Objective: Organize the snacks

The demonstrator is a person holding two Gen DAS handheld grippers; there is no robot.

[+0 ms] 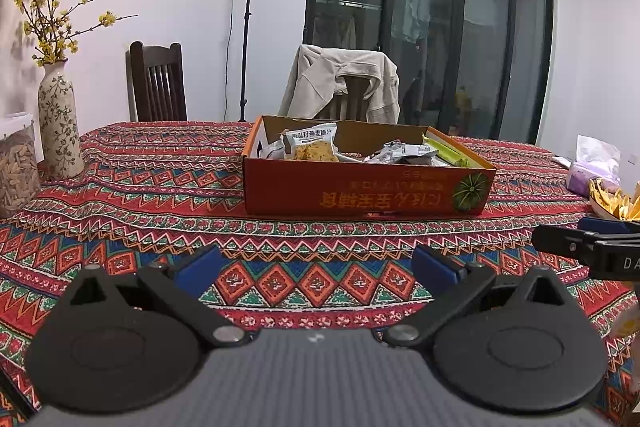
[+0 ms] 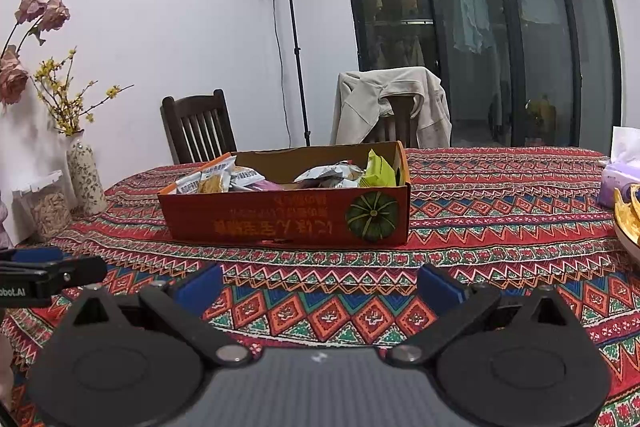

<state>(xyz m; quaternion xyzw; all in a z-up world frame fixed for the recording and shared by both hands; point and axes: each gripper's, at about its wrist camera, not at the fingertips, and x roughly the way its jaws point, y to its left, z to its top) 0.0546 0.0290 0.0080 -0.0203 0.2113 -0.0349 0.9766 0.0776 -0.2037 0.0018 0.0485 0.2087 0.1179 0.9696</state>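
A: Left of the orange box [image 1: 366,193]?
B: A flowered vase [image 1: 59,123]; nearer, the left gripper [image 1: 316,269], jaws spread, empty.
A: Inside it?
B: Snack packets [image 1: 314,145].
A: Right of it?
B: The right gripper [image 2: 320,289], also spread and empty; a tissue pack [image 2: 618,179] farther off.

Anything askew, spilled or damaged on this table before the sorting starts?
Nothing spilled or broken. The cardboard box sits with its print upside down toward the cameras, and the snack packets inside lie jumbled, some poking above the rim. Both the left gripper and right gripper are open and empty.
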